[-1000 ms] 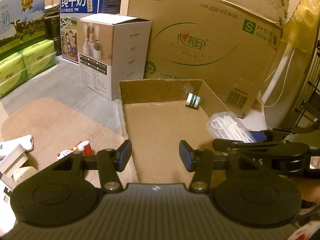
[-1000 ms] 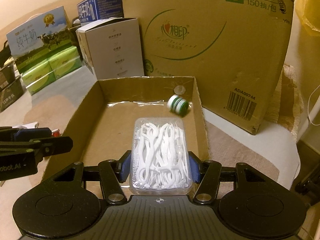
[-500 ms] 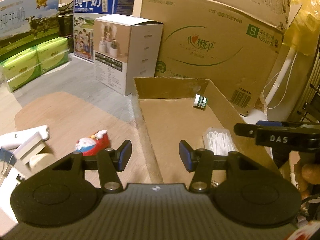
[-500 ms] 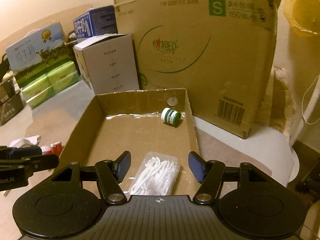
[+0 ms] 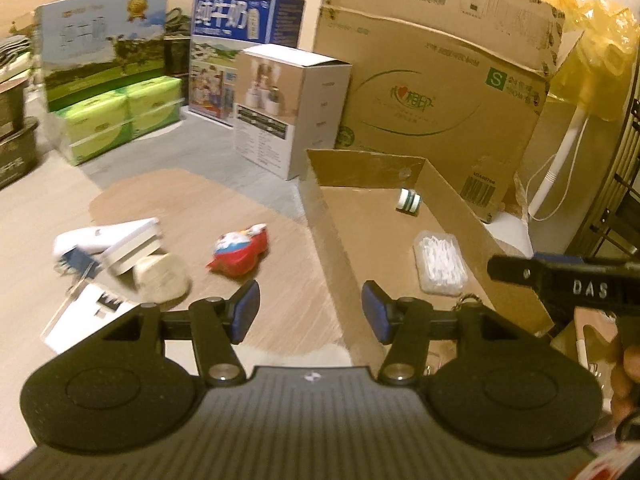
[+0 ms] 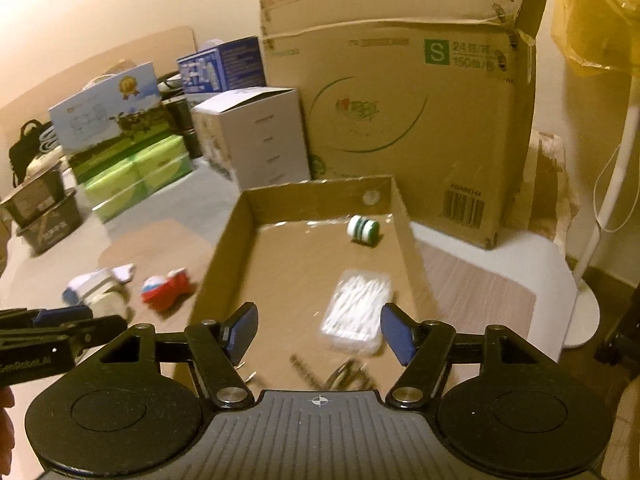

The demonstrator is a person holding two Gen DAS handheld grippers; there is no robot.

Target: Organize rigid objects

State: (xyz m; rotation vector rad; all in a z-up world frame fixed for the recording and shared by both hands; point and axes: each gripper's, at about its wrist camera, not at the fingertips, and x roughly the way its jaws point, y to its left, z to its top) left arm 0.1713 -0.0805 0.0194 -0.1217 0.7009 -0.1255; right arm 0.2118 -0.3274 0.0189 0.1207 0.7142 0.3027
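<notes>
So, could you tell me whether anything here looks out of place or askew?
Yes: the red toy and a heap of small white things lie scattered on the floor, outside the cardboard tray. Inside it, the green-and-white bottle lies on its side.

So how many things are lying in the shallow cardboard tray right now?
3 visible: a green-and-white roll near the far right corner, a clear box of floss picks mid-right, and a metal key ring at the near edge, partly hidden; more may be.

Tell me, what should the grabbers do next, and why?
Probably swing the left gripper, its fingers opening and empty, toward the red toy beside the cardboard tray. The floss picks box already lies in the tray, and the right gripper is empty.
</notes>
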